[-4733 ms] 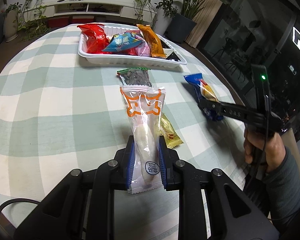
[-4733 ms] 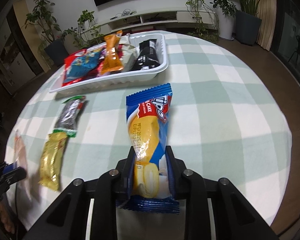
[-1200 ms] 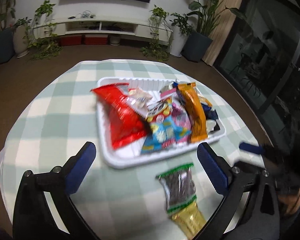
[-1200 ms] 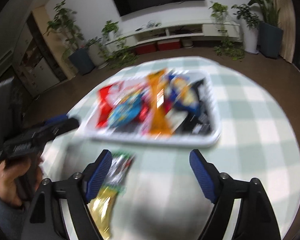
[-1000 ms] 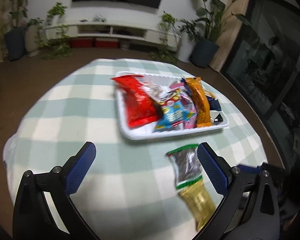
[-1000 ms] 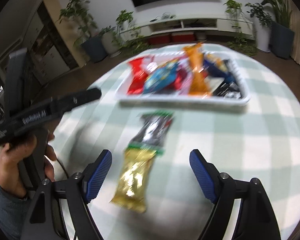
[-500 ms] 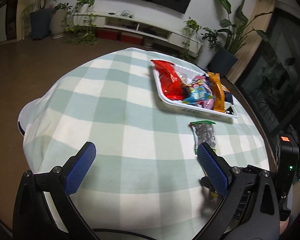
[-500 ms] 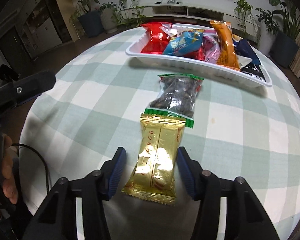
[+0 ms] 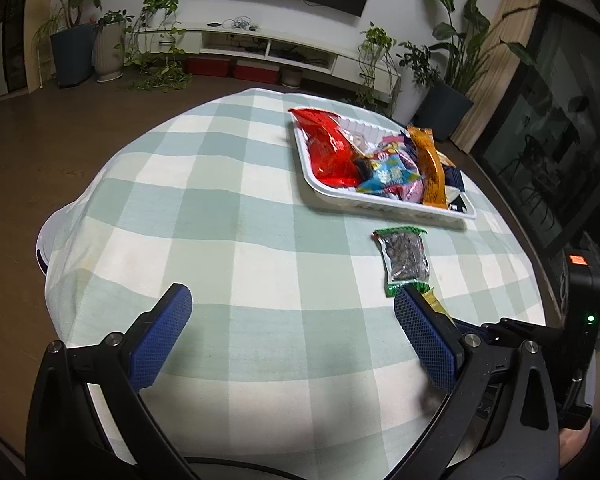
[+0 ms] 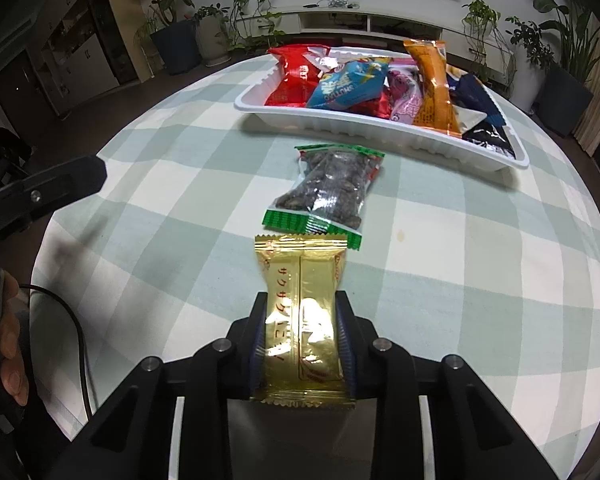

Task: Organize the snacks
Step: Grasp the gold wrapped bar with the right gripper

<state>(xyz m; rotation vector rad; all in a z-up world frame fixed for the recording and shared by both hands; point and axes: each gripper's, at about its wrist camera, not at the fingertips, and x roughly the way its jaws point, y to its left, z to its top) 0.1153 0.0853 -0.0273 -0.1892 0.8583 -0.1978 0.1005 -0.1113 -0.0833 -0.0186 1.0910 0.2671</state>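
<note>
Presently, the right gripper (image 10: 302, 344) sits at the lower centre of its frame, its jaws closing on a shiny gold foil snack packet (image 10: 301, 320) lying on the green-and-white checked tablecloth (image 10: 180, 208); the blue pads appear to touch the wrapper's sides. Just above it lies a clear, green-edged packet of dark seeds (image 10: 330, 192). A white ribbed plastic tray (image 10: 380, 130) of assorted snacks occupies the upper centre. The left gripper (image 9: 292, 336) hangs with fingers wide apart, empty, over bare cloth.
</note>
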